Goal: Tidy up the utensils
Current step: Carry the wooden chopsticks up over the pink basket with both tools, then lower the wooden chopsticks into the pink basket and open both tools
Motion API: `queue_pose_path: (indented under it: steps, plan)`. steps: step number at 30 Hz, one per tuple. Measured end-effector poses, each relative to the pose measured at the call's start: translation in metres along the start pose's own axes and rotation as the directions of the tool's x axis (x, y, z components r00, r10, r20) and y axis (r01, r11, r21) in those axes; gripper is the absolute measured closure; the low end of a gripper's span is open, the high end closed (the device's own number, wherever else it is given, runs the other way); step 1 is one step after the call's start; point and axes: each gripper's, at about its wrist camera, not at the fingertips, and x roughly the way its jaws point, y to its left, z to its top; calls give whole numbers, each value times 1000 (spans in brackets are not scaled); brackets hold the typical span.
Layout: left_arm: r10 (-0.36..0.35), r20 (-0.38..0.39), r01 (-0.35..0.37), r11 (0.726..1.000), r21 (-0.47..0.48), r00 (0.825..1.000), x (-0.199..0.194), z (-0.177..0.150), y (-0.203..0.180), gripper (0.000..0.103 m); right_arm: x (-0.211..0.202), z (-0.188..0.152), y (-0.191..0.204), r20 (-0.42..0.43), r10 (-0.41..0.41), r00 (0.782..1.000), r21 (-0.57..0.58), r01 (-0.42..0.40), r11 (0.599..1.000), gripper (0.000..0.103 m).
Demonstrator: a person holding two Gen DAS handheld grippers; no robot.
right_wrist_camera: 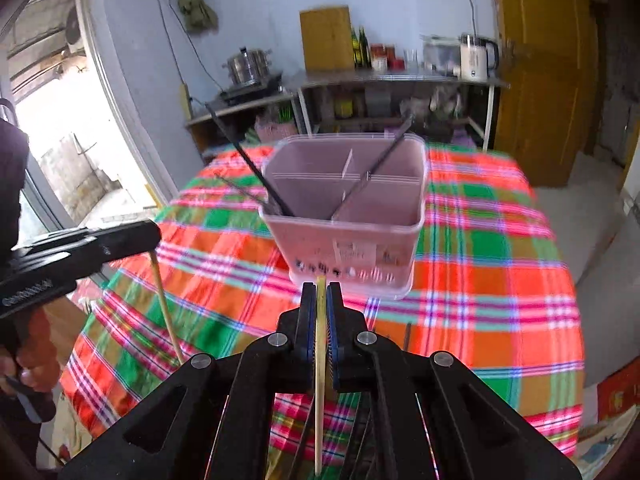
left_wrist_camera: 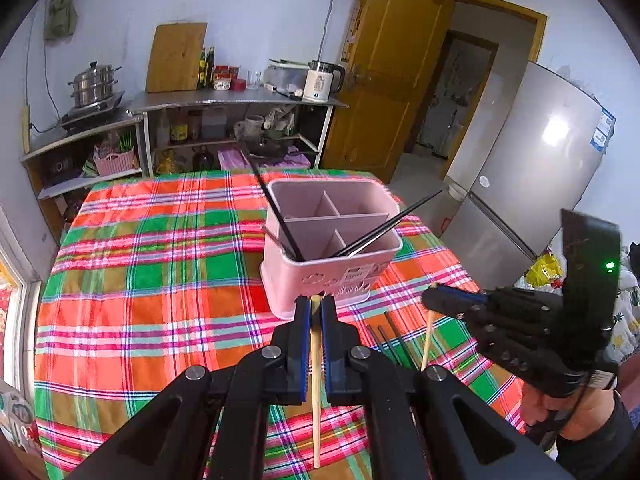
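Left wrist view: left claw (left_wrist_camera: 316,304) and right claw (left_wrist_camera: 434,296) each pinch one wooden chopstick (left_wrist_camera: 316,380). Black chopsticks (left_wrist_camera: 280,220) stand in the pink holder (left_wrist_camera: 332,272); more lie on the desk (left_wrist_camera: 160,280).

The right wrist view was smeared by motion, so the print on the pink utensil holder (right_wrist_camera: 352,240) could not be read; its label in the left wrist view was too small to make out; the dark chopsticks (left_wrist_camera: 390,338) lying on the plaid tablecloth (left_wrist_camera: 160,300) ran under the left gripper (left_wrist_camera: 316,306) and their lower ends were hidden; the lower end of the wooden chopstick (right_wrist_camera: 319,380) in the right gripper (right_wrist_camera: 320,294) was lost against the gripper body; the hand (left_wrist_camera: 584,412) was cut off at the frame edge.
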Motion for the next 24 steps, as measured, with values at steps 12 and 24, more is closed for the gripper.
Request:
queue_pose_path:
  steps: [12,24]
  plan:
    - [15,112,-21,999,47,994,-9,-2,-14,98,-37,-7,0,98,-12,995,9,11,1000,98]
    - [9,51,-12,998,63,999,-31,-51,-19,98,-64,-28,3,85,-27,996,-13,29,1000,98]
